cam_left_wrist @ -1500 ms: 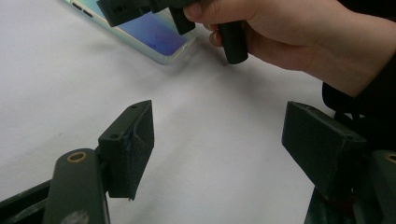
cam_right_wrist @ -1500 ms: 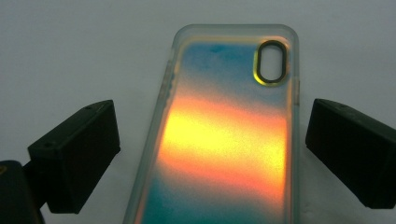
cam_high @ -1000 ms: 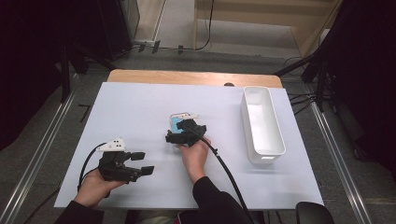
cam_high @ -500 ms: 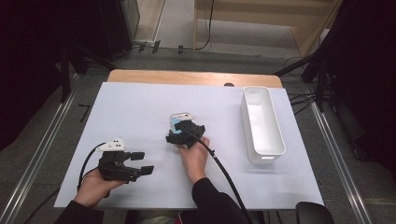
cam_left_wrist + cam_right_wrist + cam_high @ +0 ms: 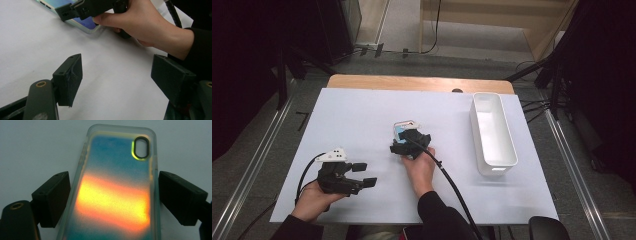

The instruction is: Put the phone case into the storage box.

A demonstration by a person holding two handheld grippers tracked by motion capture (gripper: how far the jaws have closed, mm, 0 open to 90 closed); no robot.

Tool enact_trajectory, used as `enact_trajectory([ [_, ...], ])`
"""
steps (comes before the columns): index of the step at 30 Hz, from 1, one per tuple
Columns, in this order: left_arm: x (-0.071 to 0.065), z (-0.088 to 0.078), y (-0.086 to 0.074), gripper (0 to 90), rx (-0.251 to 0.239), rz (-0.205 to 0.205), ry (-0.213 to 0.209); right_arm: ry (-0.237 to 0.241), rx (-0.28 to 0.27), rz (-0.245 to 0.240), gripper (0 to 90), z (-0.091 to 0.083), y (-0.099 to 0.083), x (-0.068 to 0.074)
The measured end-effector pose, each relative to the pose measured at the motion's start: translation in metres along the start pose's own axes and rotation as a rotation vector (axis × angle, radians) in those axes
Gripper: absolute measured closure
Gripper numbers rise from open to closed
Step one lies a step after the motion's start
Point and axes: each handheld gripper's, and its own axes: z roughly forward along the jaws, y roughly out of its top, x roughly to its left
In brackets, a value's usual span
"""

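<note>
Your right gripper [image 5: 110,202] has been drawing its jaws in around the phone case [image 5: 117,195] since the earlier frame, while both of your hands have kept their places on the table [image 5: 362,110]. In the right gripper view the two black pads now stand right against the long edges of the case, one on each side; whether they already press on it or only brush it I can't quite tell, since the clear rim blurs the contact line. From the high view the case [image 5: 401,129] lies flat near the middle of the white sheet, its far end poking out beyond your gripper [image 5: 404,140]. That closing likely means the grasp is nearly made, so a little more squeeze should secure it before any lift. The white bin [image 5: 493,131] sits well apart at your right, a likely destination. Your left gripper [image 5: 364,175] rests low at the near left, jaws spread wide with nothing between them.
</note>
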Motion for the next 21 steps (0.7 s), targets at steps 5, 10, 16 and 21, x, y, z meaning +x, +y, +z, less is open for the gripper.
enact_trajectory([
  [5, 0.0002, 0.0000, 0.0000, 25.0, 0.001, 0.000, 0.000, 0.005, -0.003, 0.004, 13.3, -0.0004, -0.0002, 0.0000],
  [10, 0.0004, 0.0000, 0.0003, 25.0, 0.006, 0.002, 0.001, 0.011, 0.003, 0.010, 13.9, -0.0010, 0.0003, -0.0007],
  [16, 0.0006, -0.0001, 0.0002, 25.0, 0.003, 0.000, 0.003, 0.010, -0.001, 0.013, 14.3, -0.0011, 0.0003, -0.0013],
  [21, 0.0007, -0.0004, 0.0002, 25.0, 0.002, -0.002, 0.001, 0.015, 0.003, 0.016, 14.5, -0.0015, 0.0008, -0.0019],
])
